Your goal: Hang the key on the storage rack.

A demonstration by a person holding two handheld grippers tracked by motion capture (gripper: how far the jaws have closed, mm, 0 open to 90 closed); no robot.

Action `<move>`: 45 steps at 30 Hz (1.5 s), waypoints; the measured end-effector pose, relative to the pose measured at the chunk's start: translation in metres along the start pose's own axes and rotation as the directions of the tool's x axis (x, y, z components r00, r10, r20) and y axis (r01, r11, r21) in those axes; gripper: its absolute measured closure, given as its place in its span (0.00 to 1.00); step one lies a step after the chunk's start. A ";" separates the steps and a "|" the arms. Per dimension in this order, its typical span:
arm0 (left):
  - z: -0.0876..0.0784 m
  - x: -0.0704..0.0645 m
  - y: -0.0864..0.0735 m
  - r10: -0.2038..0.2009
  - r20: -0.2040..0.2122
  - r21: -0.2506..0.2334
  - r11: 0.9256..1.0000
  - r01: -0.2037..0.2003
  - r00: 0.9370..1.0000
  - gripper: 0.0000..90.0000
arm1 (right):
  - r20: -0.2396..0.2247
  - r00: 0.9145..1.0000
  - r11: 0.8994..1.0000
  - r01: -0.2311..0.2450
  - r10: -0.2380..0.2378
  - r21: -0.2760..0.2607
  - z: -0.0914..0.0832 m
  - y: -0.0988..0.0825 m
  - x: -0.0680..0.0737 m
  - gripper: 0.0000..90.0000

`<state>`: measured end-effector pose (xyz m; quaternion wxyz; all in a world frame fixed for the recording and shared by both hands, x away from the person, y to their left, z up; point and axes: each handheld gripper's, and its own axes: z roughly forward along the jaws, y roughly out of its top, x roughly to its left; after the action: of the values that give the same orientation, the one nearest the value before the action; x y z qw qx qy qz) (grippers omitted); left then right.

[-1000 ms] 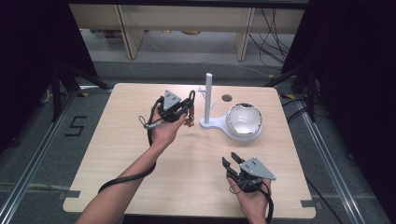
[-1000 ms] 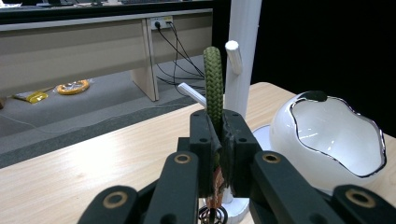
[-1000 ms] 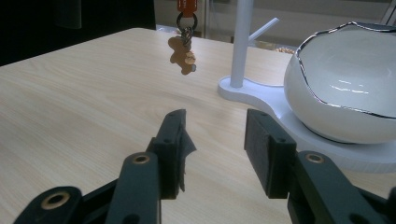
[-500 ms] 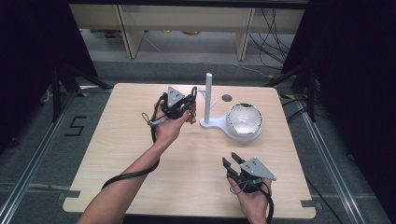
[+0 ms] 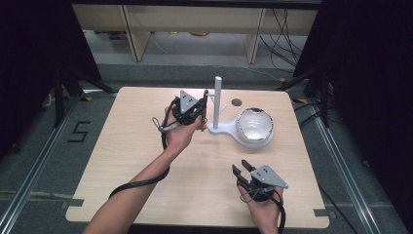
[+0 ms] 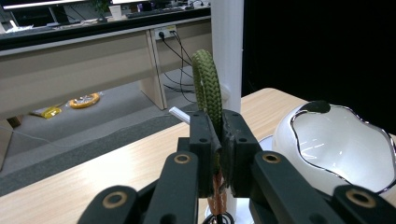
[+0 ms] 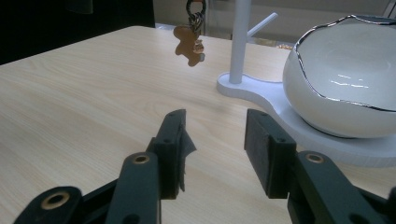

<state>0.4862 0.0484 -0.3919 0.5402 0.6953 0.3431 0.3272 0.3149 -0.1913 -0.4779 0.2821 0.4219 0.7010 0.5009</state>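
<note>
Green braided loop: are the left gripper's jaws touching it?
Touching. The left gripper view shows the left gripper with its jaws pressed together on the green braided loop.

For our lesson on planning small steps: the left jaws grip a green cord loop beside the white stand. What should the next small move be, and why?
Probably ease the left gripper toward the post so the loop slips over the peg. The jaws are shut on the loop, which stands upright just before the post, with the peg jutting out beside it. A charm hangs below.

Even overhead light on table [image 5: 122, 161], dark surround; glare on bowl [image 7: 345, 79]; near fingers [image 6: 205, 140] perhaps slightly soft
</note>
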 end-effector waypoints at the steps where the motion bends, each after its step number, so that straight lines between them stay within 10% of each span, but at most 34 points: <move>1: -0.001 -0.003 0.000 -0.016 -0.003 0.011 1.000 0.016 1.000 0.92 | -0.004 1.000 1.000 -0.004 0.004 0.001 0.000 0.000 0.000 0.66; 45: 0.013 -0.018 -0.001 0.037 0.010 0.026 0.999 -0.037 0.999 0.92 | 0.004 0.999 0.999 -0.037 0.037 -0.008 -0.001 -0.001 0.000 0.66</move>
<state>0.4869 0.0273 -0.3968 0.5266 0.7102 0.3317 0.3291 0.3132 -0.1918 -0.4783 0.2759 0.4350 0.6903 0.5080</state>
